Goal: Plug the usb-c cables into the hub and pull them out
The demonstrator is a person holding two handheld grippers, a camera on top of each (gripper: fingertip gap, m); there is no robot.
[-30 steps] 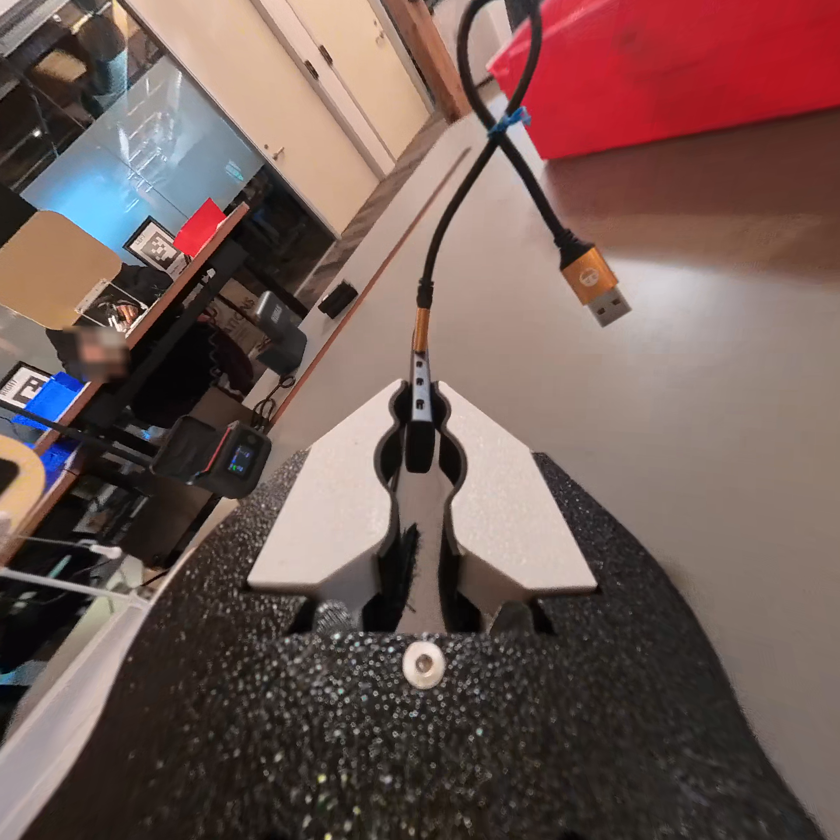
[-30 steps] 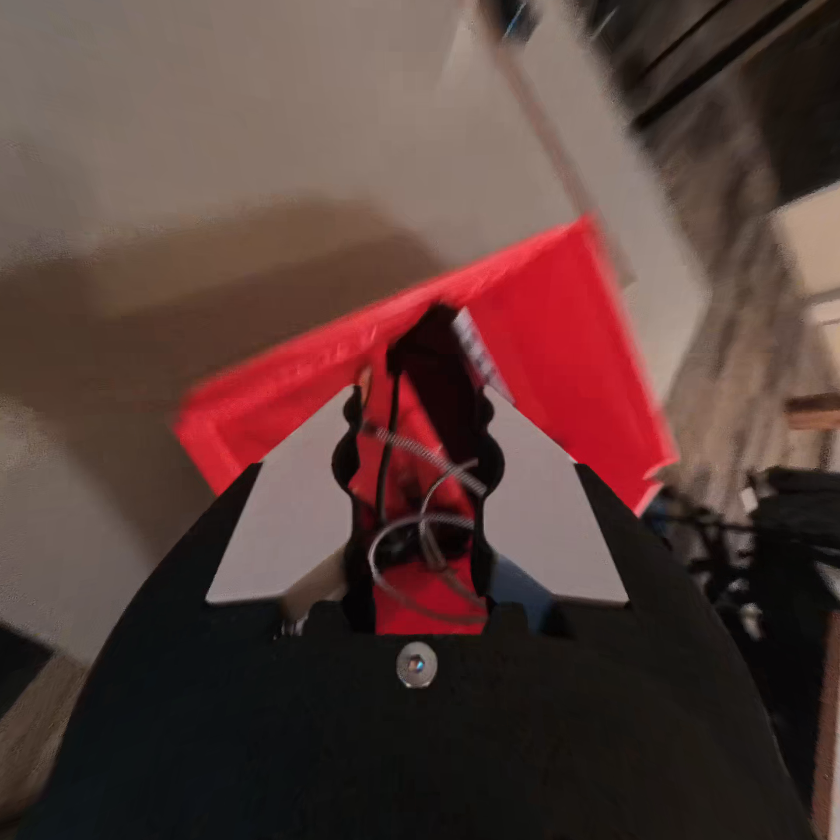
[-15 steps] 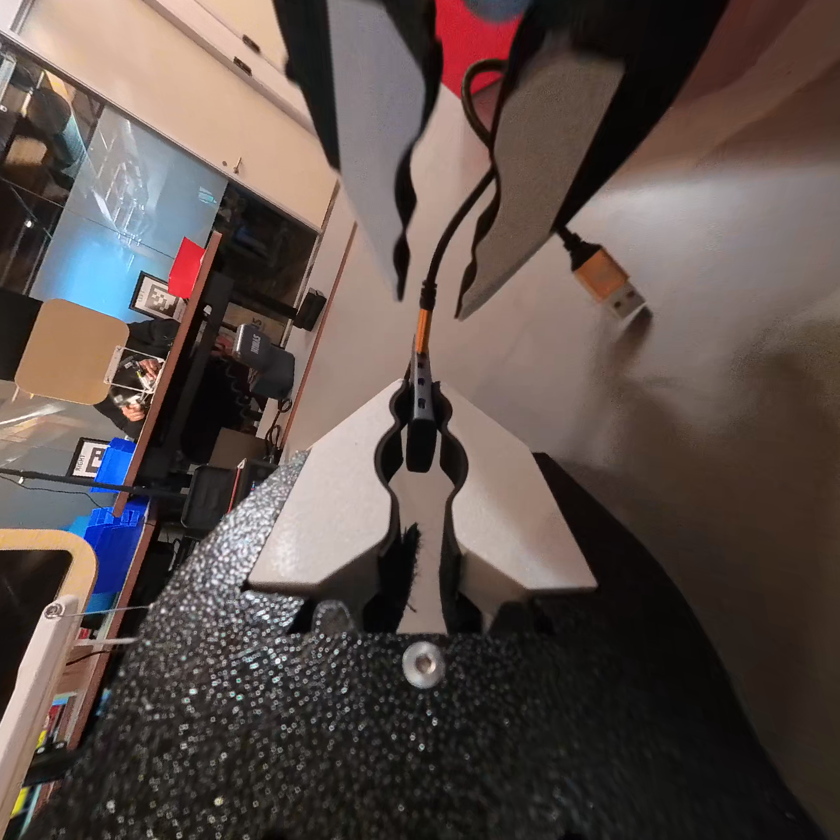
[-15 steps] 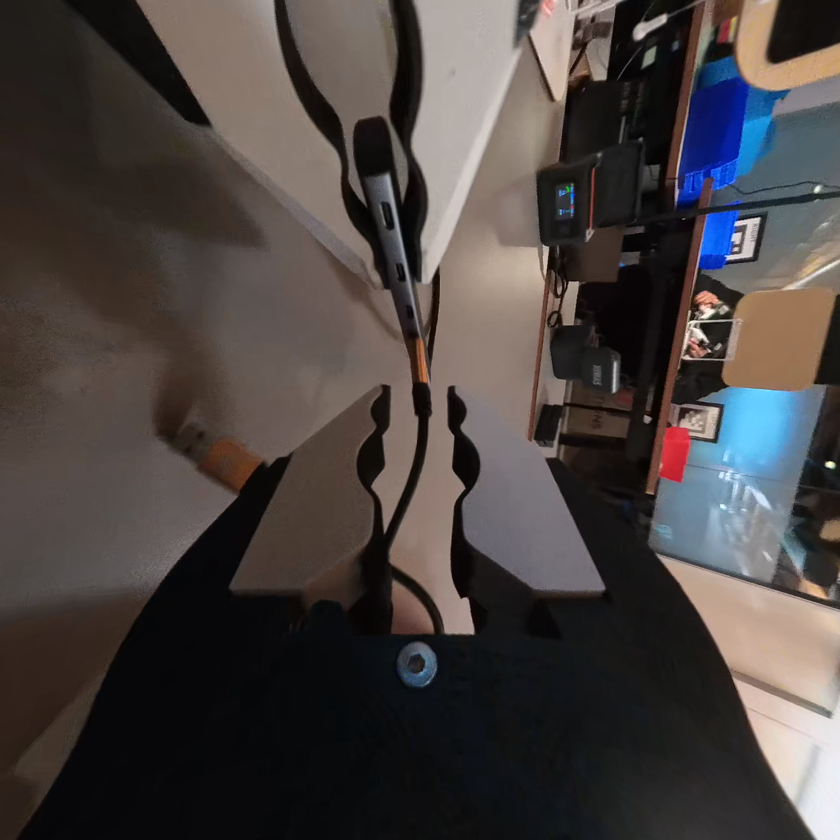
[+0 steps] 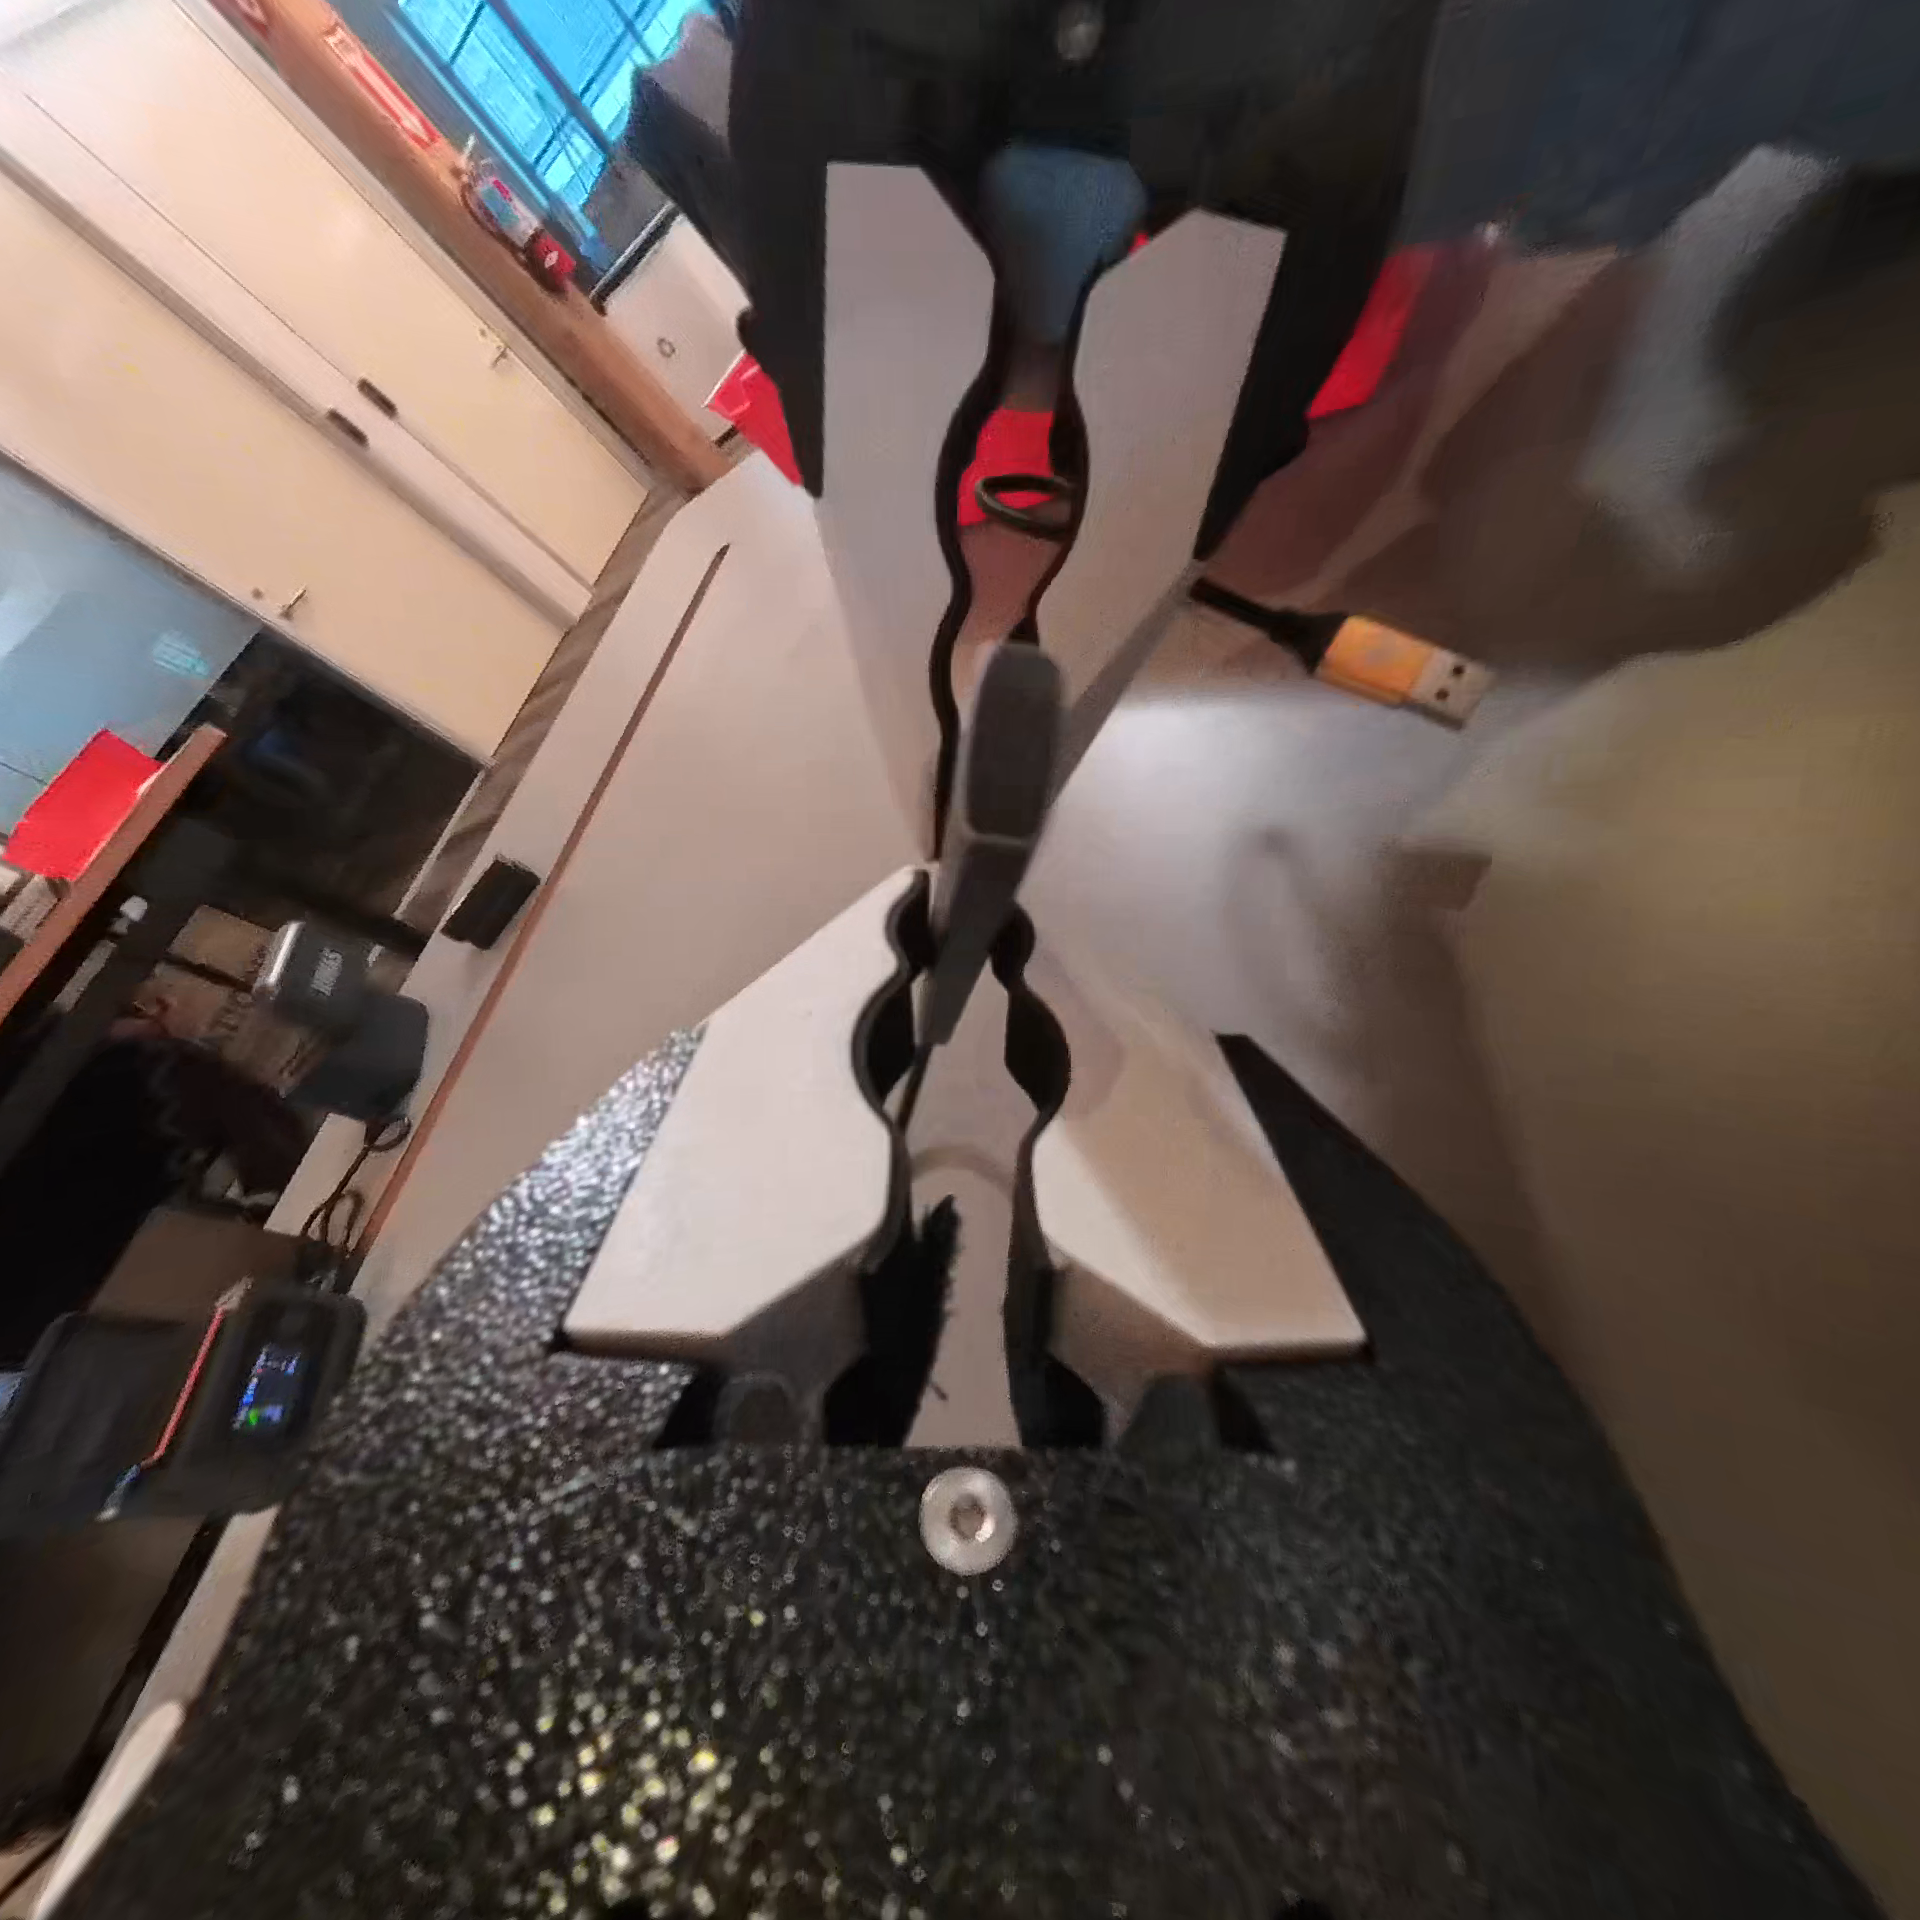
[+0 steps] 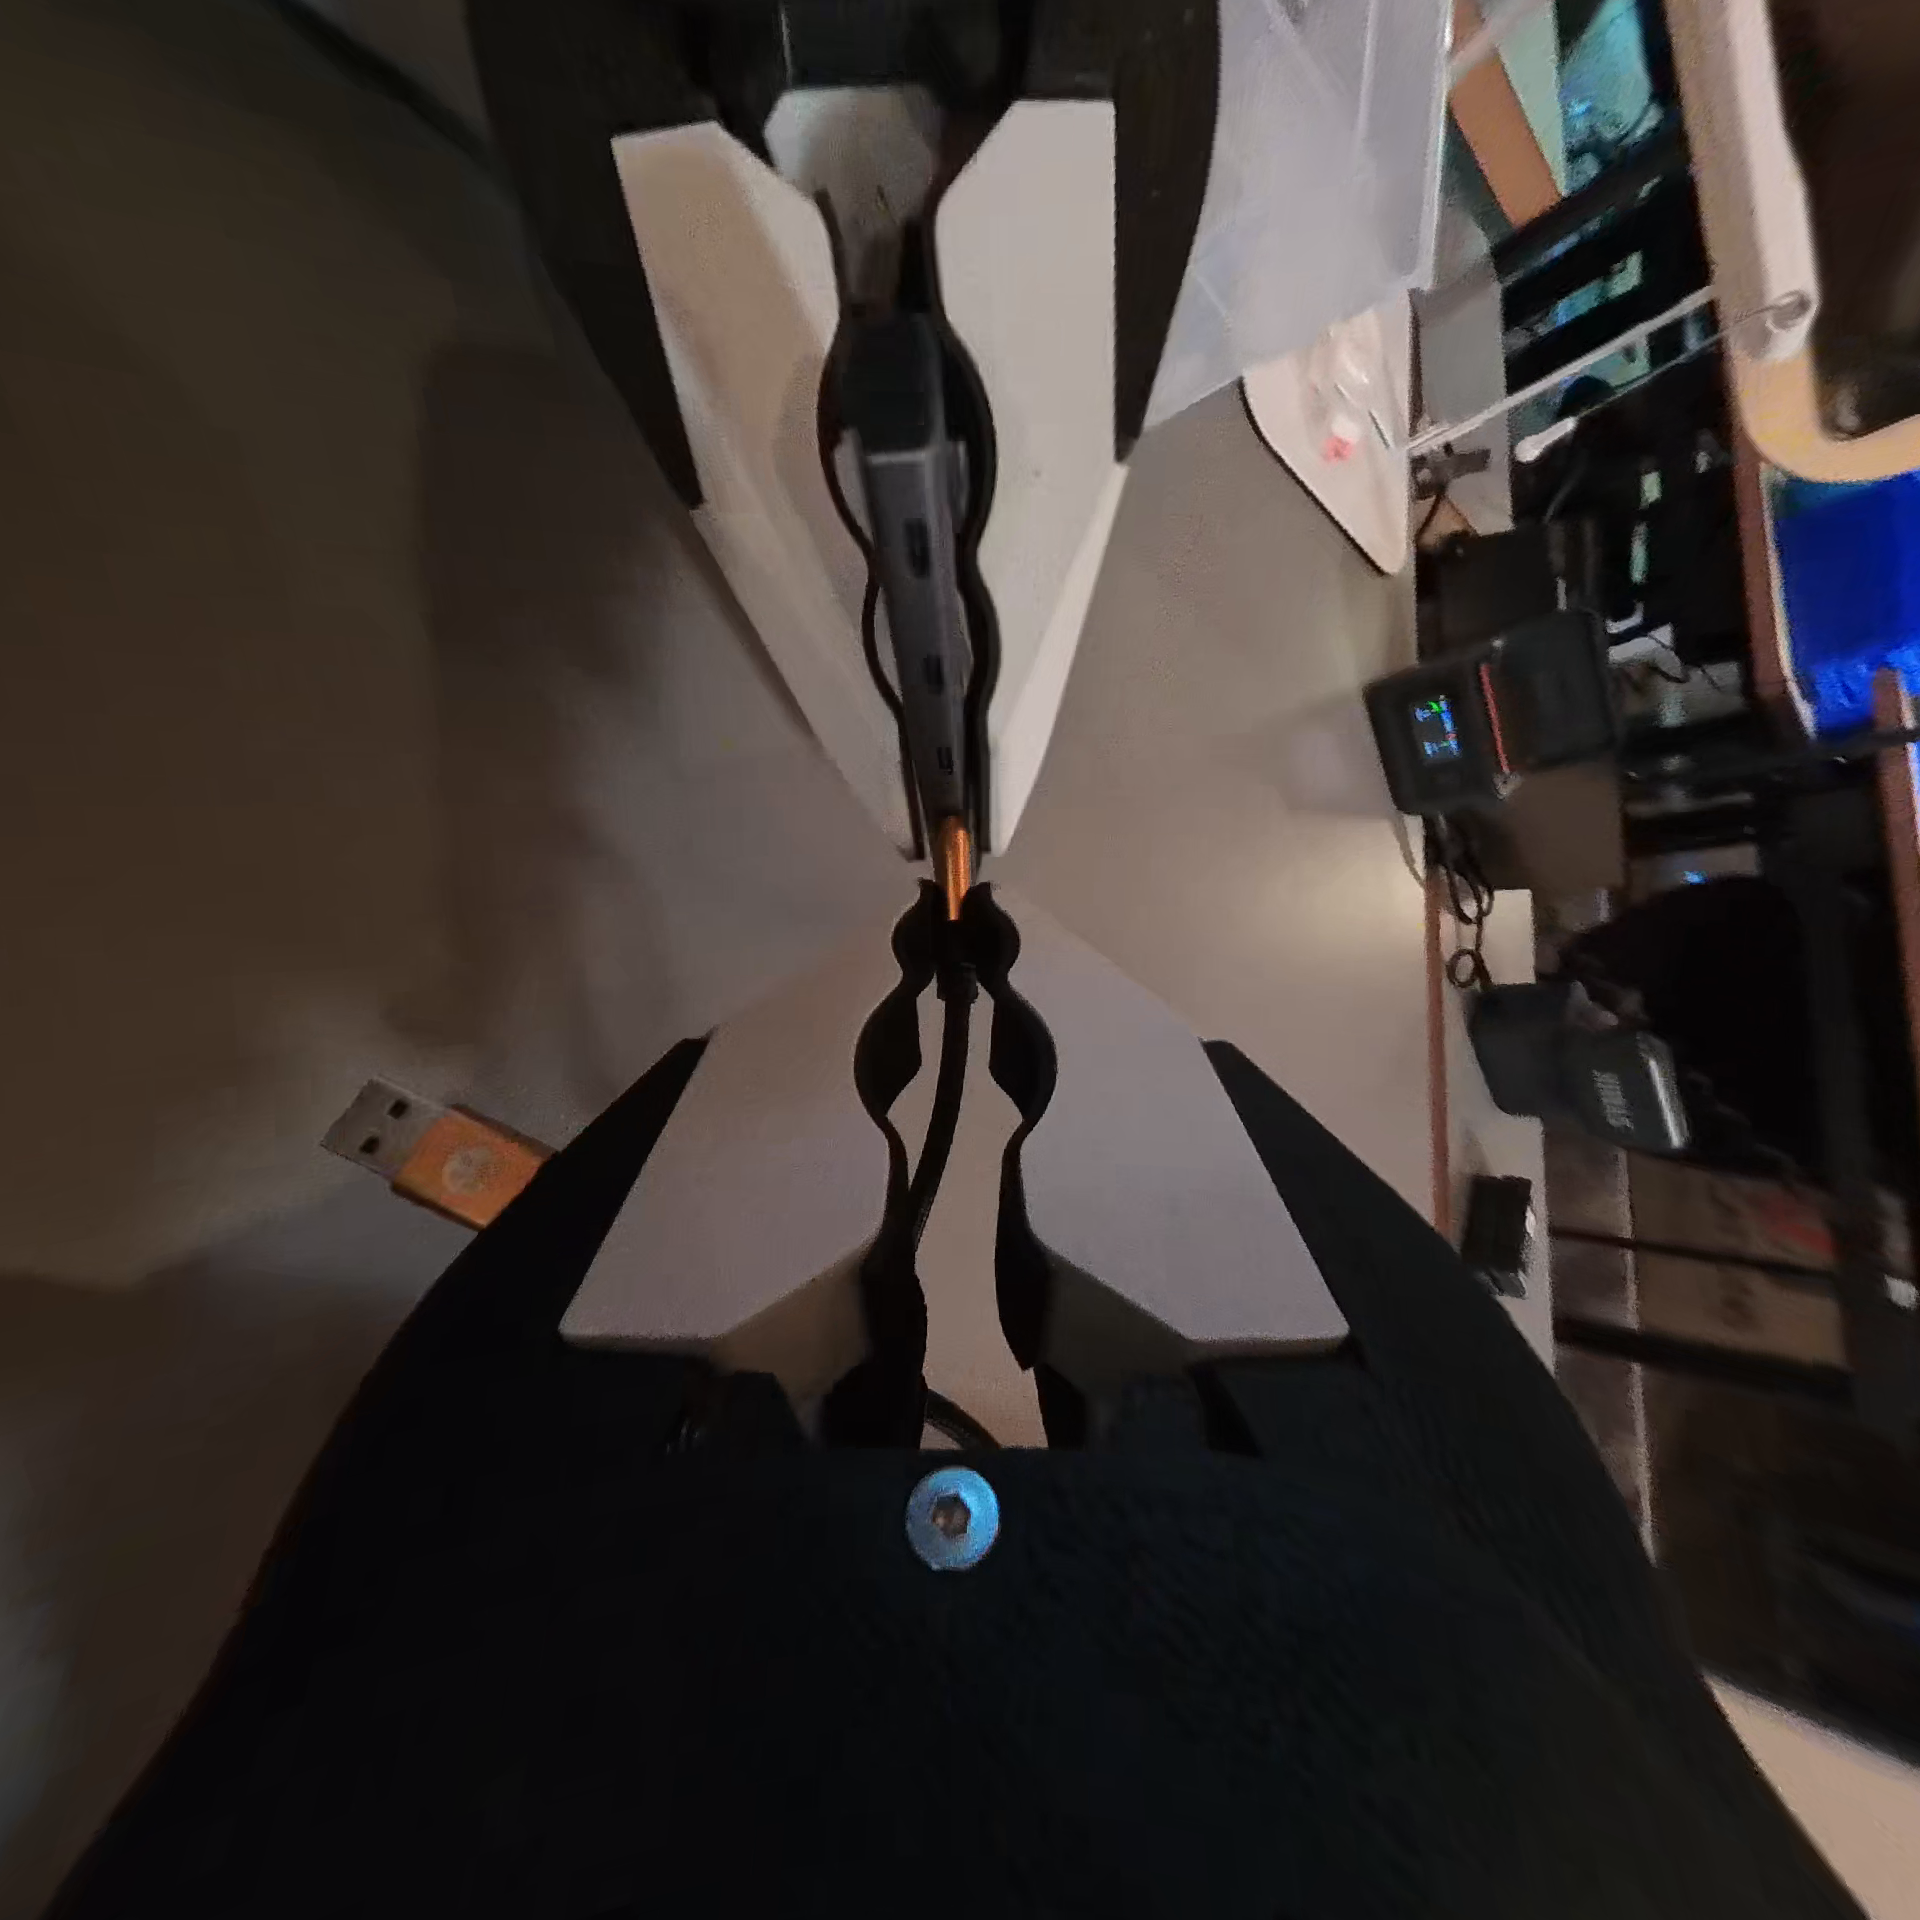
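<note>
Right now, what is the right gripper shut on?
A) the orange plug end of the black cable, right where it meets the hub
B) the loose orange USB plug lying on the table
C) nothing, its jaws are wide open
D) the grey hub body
A: in the right wrist view the right gripper pinches the orange plug at the hub, which the left gripper holds; the loose USB plug lies aside.
</note>
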